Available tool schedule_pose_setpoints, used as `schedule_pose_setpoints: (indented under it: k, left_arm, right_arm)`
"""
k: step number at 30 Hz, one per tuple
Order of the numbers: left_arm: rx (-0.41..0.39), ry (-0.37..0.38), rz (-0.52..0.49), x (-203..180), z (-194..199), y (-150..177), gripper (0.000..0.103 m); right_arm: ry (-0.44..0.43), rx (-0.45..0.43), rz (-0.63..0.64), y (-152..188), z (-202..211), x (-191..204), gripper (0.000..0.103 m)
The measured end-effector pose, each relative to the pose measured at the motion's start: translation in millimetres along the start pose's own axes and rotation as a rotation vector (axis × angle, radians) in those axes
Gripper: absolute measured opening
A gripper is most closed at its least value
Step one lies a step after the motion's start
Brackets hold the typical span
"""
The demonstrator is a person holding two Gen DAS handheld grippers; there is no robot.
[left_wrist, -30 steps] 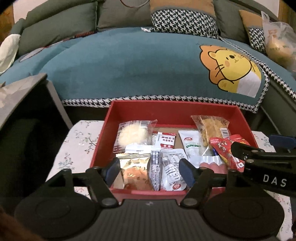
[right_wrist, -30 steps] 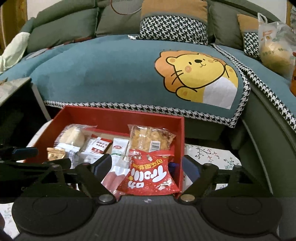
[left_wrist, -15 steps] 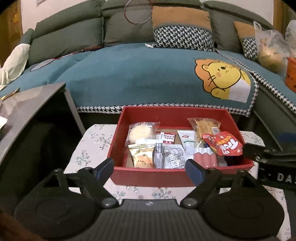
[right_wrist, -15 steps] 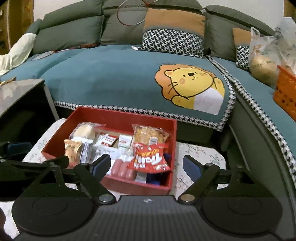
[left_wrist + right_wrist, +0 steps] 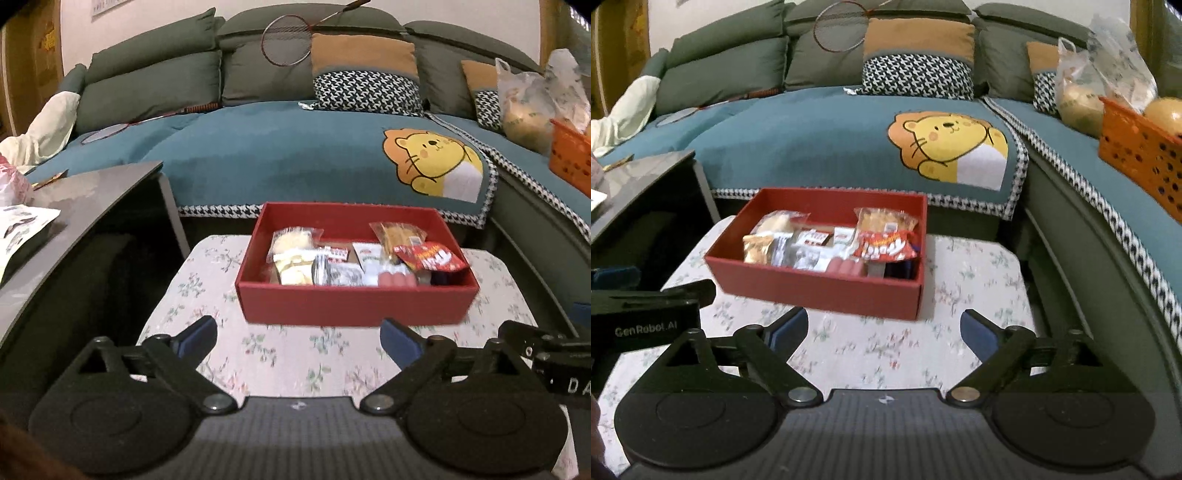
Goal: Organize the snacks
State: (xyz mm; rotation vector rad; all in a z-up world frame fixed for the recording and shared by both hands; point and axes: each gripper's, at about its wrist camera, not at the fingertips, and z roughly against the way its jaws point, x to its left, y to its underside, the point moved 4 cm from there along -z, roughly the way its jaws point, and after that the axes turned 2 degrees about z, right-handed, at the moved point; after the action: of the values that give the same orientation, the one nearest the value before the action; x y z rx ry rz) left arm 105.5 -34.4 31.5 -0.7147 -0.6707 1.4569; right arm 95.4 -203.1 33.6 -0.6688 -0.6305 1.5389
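Since I backed off: both views now show the whole red box [image 5: 354, 302].
Left tool [image 5: 298, 341]: spread, empty.
Right tool [image 5: 884, 328]: spread, empty.
Snacks [image 5: 831, 247]: all boxed; task looks finished.

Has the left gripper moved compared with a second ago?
Yes. The left gripper has pulled back from the red cardboard box; its open fingertips now hang over the floral tablecloth before it.

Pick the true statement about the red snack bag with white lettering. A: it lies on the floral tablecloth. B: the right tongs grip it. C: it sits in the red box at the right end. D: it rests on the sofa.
C: the red snack bag lies inside the red box at its right end, with both tongs open and empty.
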Motion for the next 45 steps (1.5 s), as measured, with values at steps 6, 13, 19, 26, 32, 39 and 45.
schedule_pose_setpoints:
  k: [6,13,19,26,32,39,45]
  left_arm:
    - [0.062,0.035,-0.006,2,20,26,0.103]
    - [0.07,0.078,-0.044,-3,46,44,0.103]
    - [0.073,0.15,-0.007,-3,58,52,0.103]
    - [0.06,0.176,-0.011,-6,64,55,0.103]
    - [0.097,0.133,-0.043,-9,56,62,0.103]
    - [0.101,0.097,-0.099,-13,58,71,0.103]
    - [0.102,0.075,-0.122,-13,62,75,0.103]
  right_arm:
    - [-0.02,0.001,-0.03,24,25,3,0.094]
    - [-0.024,-0.004,-0.031,47,50,9,0.098]
    - [-0.026,-0.014,-0.06,60,64,2,0.098]
    - [-0.014,-0.014,-0.086,66,67,-6,0.098]
    - [-0.009,-0.003,-0.081,69,65,-5,0.098]
    - [0.003,0.05,-0.068,79,57,-1,0.098]
    - [-0.002,0.054,-0.065,84,60,1,0.098]
